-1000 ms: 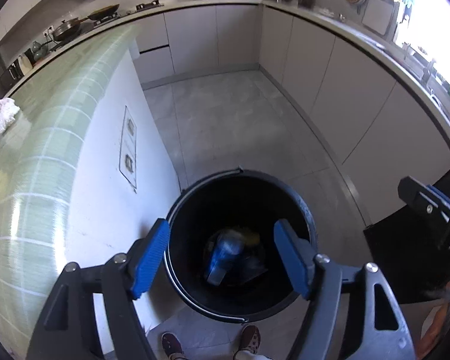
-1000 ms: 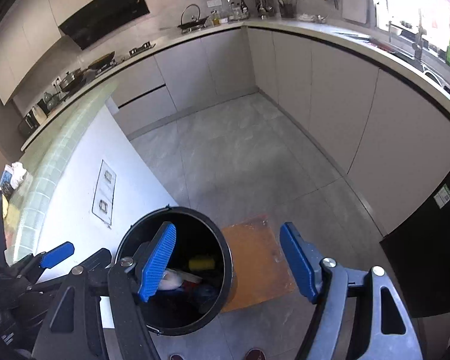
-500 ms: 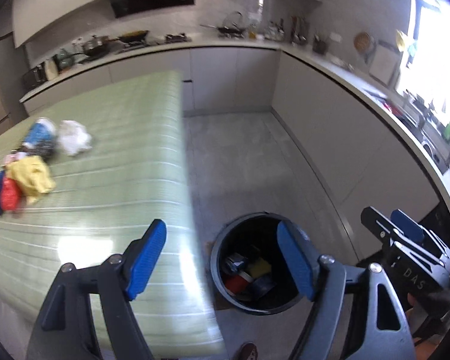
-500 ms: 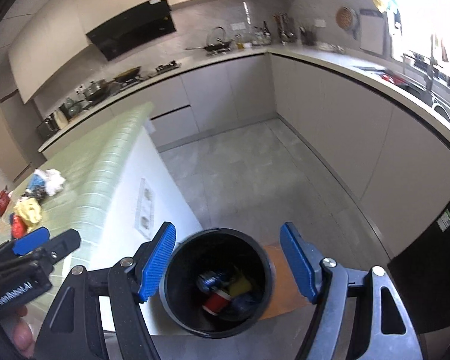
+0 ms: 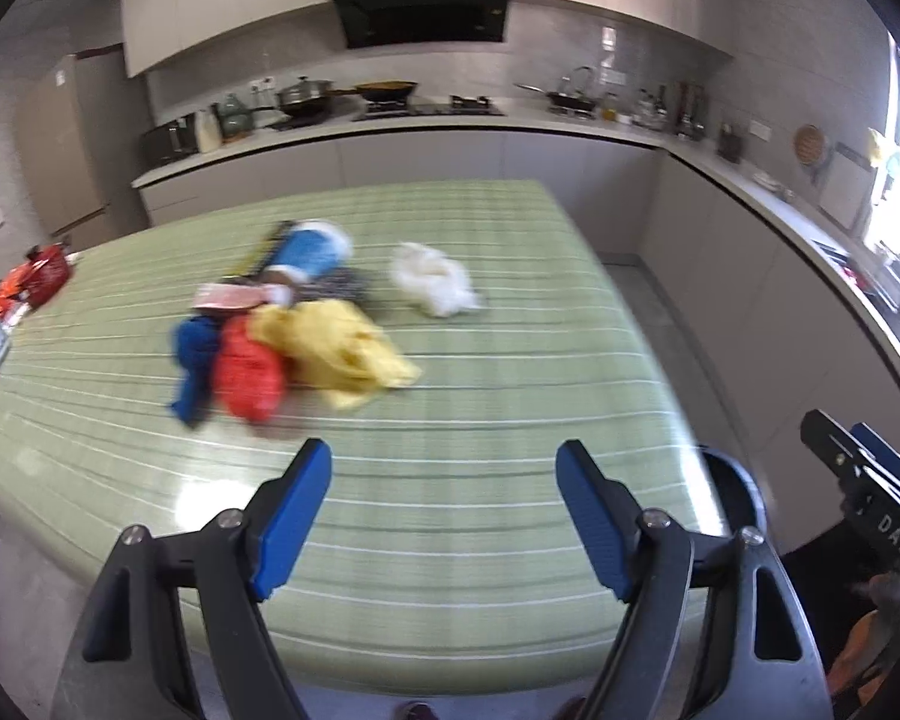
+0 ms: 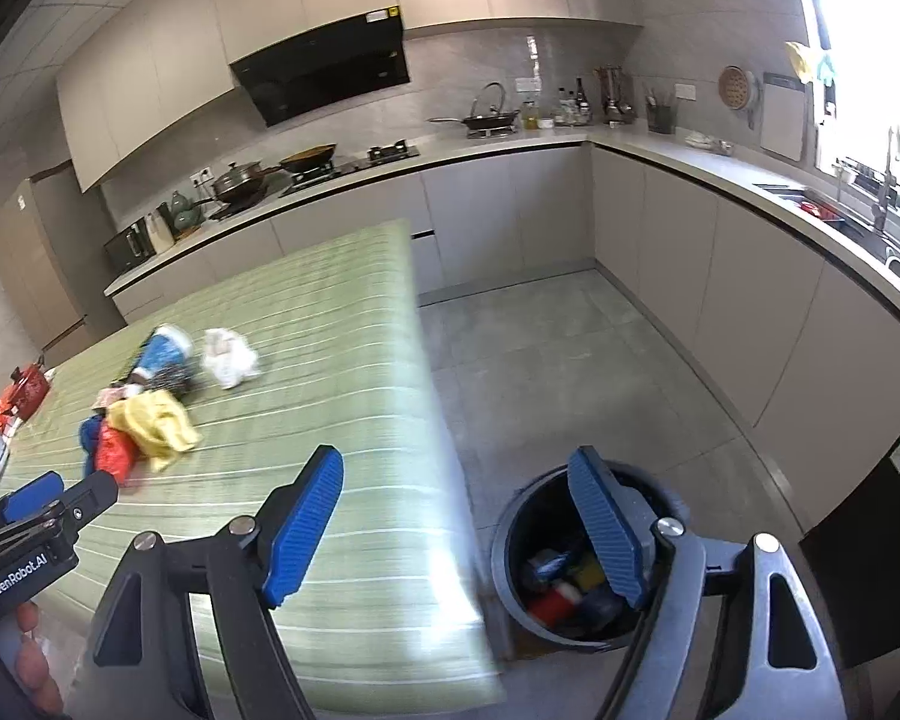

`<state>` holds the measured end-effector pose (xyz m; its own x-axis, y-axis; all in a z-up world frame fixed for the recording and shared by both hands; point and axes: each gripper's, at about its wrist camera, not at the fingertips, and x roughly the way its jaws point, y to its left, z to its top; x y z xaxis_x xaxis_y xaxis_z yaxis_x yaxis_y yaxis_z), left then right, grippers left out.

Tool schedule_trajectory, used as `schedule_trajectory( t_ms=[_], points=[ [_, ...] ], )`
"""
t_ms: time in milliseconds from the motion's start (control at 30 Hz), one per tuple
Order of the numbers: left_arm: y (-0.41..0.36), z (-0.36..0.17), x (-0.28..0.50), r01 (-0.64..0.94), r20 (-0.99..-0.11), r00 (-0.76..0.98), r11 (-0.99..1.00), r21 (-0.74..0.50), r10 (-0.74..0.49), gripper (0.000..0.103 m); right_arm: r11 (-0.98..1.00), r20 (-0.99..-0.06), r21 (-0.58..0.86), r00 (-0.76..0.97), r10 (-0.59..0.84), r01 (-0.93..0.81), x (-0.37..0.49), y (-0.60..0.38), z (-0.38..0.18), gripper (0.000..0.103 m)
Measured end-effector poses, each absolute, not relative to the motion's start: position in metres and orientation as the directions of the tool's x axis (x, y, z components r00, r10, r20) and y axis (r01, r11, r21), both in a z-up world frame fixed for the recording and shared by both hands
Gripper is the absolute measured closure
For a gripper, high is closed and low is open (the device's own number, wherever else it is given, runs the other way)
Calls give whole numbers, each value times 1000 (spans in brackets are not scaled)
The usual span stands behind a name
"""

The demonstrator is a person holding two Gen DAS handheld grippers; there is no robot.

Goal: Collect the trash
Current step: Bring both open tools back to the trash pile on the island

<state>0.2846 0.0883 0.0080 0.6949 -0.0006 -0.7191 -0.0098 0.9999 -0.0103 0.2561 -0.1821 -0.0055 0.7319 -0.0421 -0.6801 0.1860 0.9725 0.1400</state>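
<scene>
A green worktop (image 5: 450,480) with thin pale stripes, smooth enough to throw back a glare, fills the middle of a kitchen with flat grey cabinet fronts, a grey tiled floor (image 6: 570,360) and a black extractor hood (image 5: 420,9) over the hob. On the worktop lies a loose heap of trash: a crumpled yellow wrapper (image 5: 336,351), a shiny red bag (image 5: 249,375), a wrinkled blue scrap (image 5: 193,360) and a blue cylindrical cup (image 5: 309,249) on its side, all touching. A crumpled white tissue (image 5: 435,279) sits just beside the heap. On the floor past the worktop's edge stands a round black bin (image 6: 576,570) holding coloured litter. The left gripper (image 5: 444,510) hangs over bare worktop, jaws wide with nothing between them. The right gripper (image 6: 459,519) has just been opening its jaws wider; they are empty.
</scene>
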Motion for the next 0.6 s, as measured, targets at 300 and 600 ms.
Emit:
schedule_trajectory(
  t_ms=[300, 600],
  points=[
    [173, 5, 300, -115, -720, 693, 992, -46, 47, 25, 989, -688, 124, 725, 25, 84, 277, -82, -4, 23],
    [199, 6, 313, -190, -706, 697, 982, -15, 124, 25, 989, -659, 146, 744, 111, -18, 312, -40, -2, 23]
  ],
)
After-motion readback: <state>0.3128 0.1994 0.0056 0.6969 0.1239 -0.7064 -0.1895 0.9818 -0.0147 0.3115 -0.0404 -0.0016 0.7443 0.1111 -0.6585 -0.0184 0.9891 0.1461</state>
